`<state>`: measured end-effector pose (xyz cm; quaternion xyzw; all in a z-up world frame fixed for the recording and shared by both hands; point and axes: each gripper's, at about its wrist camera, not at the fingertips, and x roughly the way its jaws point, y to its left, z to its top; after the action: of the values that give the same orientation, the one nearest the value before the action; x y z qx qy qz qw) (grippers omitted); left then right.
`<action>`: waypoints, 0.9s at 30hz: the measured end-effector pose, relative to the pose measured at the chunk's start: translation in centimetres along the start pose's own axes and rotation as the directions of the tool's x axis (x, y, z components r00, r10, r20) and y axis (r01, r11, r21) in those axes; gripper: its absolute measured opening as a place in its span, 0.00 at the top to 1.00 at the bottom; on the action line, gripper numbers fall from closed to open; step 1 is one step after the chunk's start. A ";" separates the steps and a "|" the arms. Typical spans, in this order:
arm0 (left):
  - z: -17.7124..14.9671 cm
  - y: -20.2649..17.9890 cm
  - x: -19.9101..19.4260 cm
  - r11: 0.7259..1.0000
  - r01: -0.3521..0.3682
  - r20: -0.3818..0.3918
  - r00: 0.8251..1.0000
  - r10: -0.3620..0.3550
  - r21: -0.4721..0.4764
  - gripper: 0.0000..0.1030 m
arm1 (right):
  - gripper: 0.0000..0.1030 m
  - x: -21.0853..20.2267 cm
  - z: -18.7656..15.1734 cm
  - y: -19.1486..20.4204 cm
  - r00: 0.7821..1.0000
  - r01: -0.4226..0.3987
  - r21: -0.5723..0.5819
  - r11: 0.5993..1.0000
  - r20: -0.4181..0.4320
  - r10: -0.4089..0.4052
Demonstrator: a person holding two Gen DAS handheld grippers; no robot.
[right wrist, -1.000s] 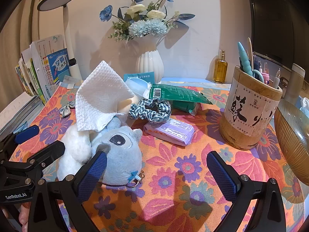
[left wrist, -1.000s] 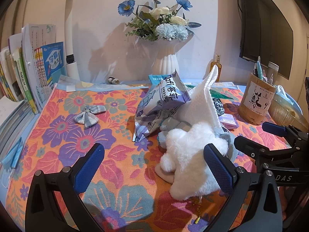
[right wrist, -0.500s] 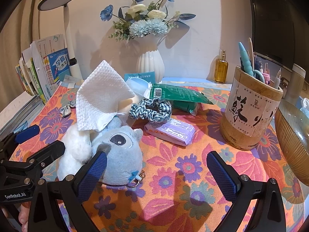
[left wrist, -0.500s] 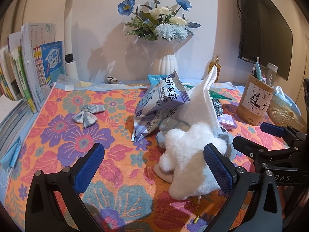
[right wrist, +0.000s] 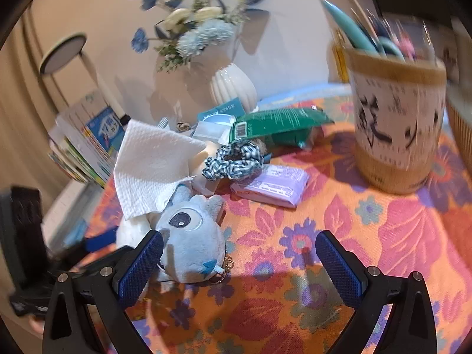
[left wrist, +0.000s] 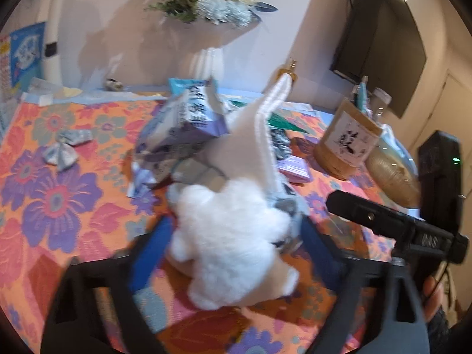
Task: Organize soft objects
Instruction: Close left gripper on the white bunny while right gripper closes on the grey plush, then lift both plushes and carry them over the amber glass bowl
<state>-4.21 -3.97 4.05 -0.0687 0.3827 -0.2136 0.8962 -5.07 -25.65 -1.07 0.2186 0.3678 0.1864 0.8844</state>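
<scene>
A white and pale blue plush toy (left wrist: 233, 244) lies on the flowered cloth with a white paper towel (left wrist: 253, 144) draped over it. My left gripper (left wrist: 236, 244) has its blue fingers on both sides of the plush, pressing its white fluff. In the right wrist view the plush's blue face (right wrist: 191, 244) shows, with the towel (right wrist: 153, 165) above it. My right gripper (right wrist: 239, 262) is open and empty; its left finger is next to the plush's face. A checked scrunchie (right wrist: 233, 162) and a checked bow (left wrist: 63, 147) also lie on the cloth.
A purple snack bag (left wrist: 183, 126) leans behind the plush. A lilac tissue pack (right wrist: 271, 185) and green pack (right wrist: 277, 124) lie near a bamboo pen holder (right wrist: 395, 124). A white vase (right wrist: 233, 85), books (right wrist: 85, 144), a lamp (right wrist: 63, 53) and a ribbed bowl (left wrist: 392, 177) stand around.
My left gripper has moved forward and closed its fingers around the plush. My right gripper has moved forward and to the right, closer to the pen holder. Both views are motion-blurred.
</scene>
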 end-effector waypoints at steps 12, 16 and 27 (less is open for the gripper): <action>-1.2 4.7 -3.2 0.988 0.064 0.042 0.997 -0.059 -0.143 0.45 | 0.00 3.7 0.0 2.8 0.979 -0.081 -0.003 0.997 -0.188 0.079; -1.2 5.4 -3.1 0.987 0.051 0.025 0.999 -0.047 -0.154 0.46 | 0.08 5.8 0.0 5.9 0.978 -0.082 -0.091 0.993 -0.197 0.063; -0.9 3.5 -3.1 0.995 0.046 0.019 0.999 -0.045 -0.085 0.46 | 0.38 -1.0 -1.1 2.4 0.980 -0.012 0.059 0.998 -0.198 0.024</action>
<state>-5.56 0.53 4.46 -0.1175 0.3822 -0.2170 0.8905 -6.93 -23.92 0.10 0.2276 0.4572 0.2046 0.8350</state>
